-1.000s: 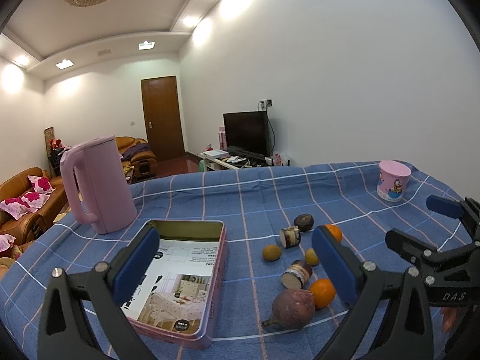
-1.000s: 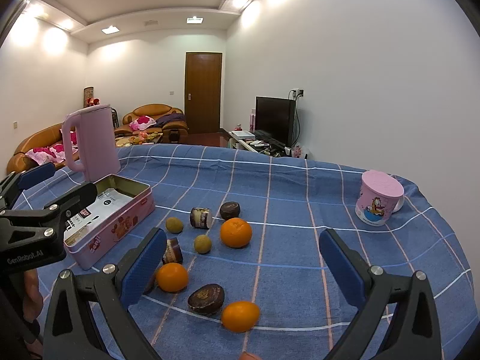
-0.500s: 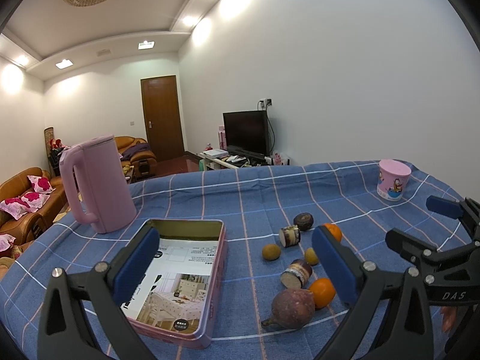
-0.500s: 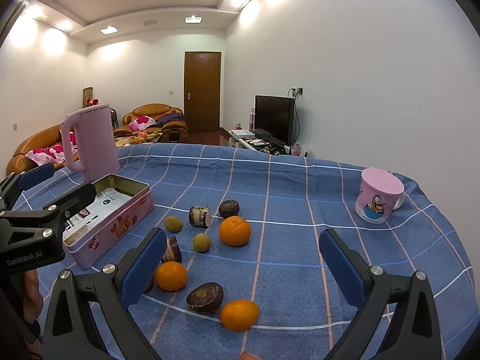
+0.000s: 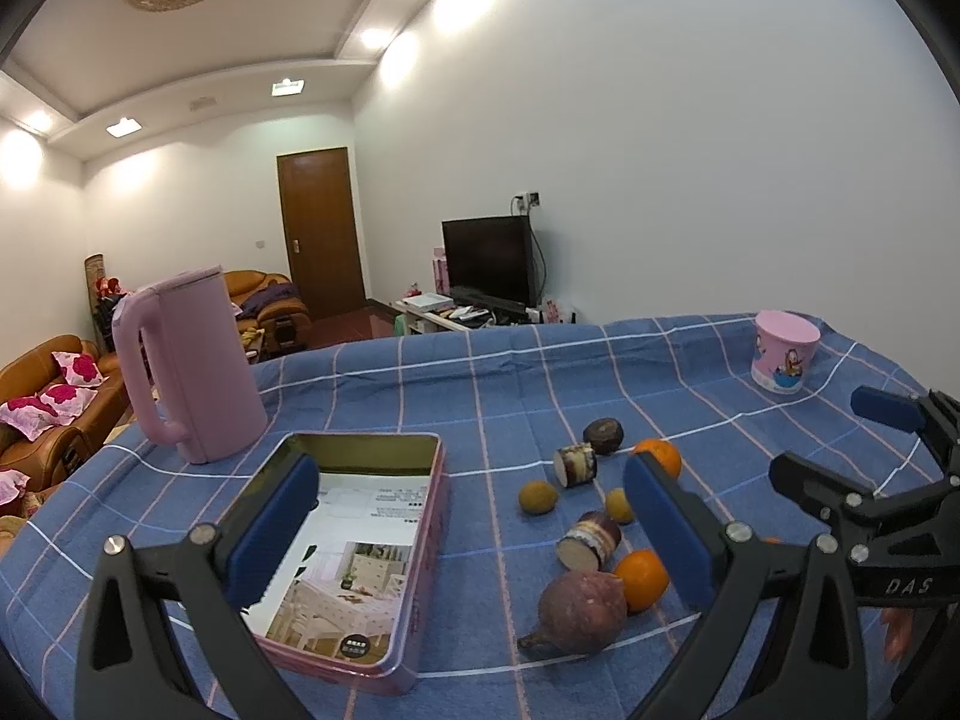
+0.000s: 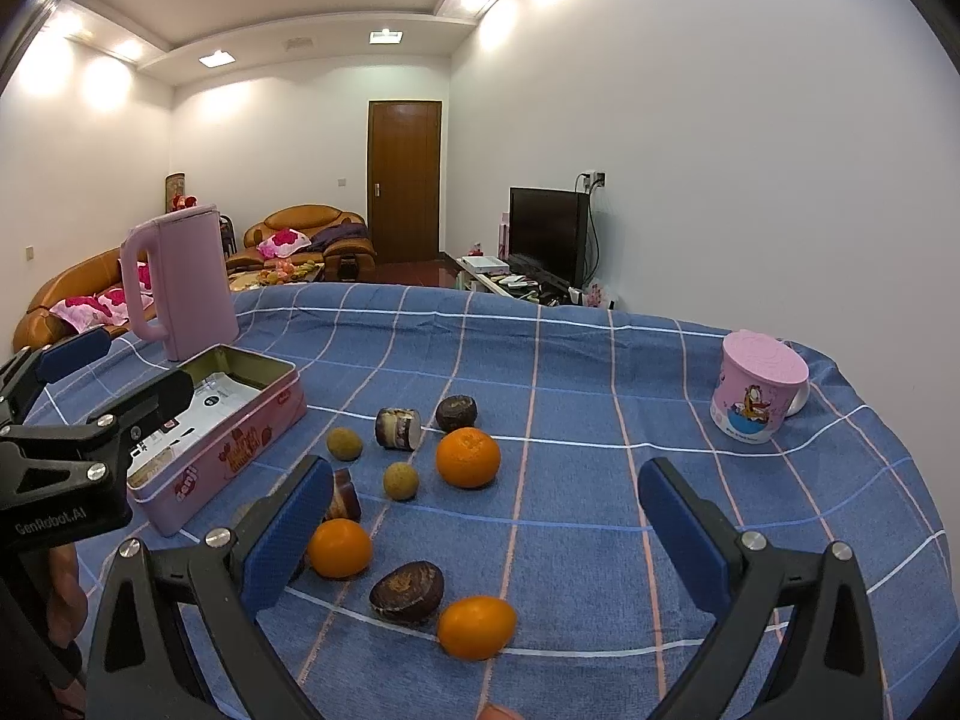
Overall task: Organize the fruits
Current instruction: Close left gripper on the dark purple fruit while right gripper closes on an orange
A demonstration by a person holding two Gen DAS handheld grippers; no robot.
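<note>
Fruit lies scattered on the blue checked tablecloth [image 6: 600,372]: oranges [image 6: 467,457] [image 6: 339,547] [image 6: 476,626], small yellow-green fruits [image 6: 344,443] [image 6: 401,480], dark purple fruits [image 6: 456,413] [image 6: 407,592] and cut purple pieces [image 6: 397,428]. An open pink tin [image 5: 360,528] [image 6: 240,426] sits left of them. My left gripper [image 5: 474,528] is open above the tin's right edge, with a large purple fruit [image 5: 579,603] between its fingers' line of sight. My right gripper [image 6: 486,534] is open above the nearer fruit, holding nothing.
A tall pink kettle [image 5: 189,363] [image 6: 180,282] stands behind the tin. A pink cartoon cup [image 6: 759,387] [image 5: 783,357] sits at the far right near the table edge. Sofas, a door and a TV lie beyond the table.
Both grippers have barely moved; the right wrist view has crept slightly towards the fruit. Both stay open.
</note>
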